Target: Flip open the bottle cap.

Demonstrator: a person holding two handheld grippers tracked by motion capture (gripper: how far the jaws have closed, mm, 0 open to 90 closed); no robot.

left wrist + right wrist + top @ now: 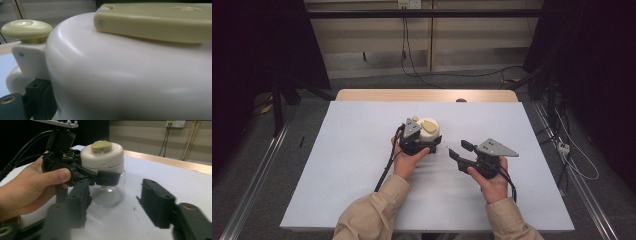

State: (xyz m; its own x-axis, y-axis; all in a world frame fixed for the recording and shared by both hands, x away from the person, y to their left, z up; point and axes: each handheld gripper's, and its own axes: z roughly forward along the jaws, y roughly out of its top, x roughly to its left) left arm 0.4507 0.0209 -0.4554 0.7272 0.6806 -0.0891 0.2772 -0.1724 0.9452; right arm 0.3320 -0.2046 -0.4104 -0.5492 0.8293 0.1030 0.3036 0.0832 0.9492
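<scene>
Between my left gripper's (100, 178) jaws, I am holding the jar (106, 172) just under its cream lid (428, 127).

My left jaws are closing around the jar's neck, one black finger (108, 178) crossing the front right below the lid, and in the left gripper view the lid is looming right against the camera. My right gripper (462, 150) is hanging with its jaws spread wide and holding nothing, just beside the jar on its right. From those open jaws the jar is lying ahead and slightly left, standing upright with its long axis vertical on the white table (352, 150), clear glass below, pale green knob (101, 146) on top. I judge the left hand to be steadying it, leaving the lid free for the right.
</scene>
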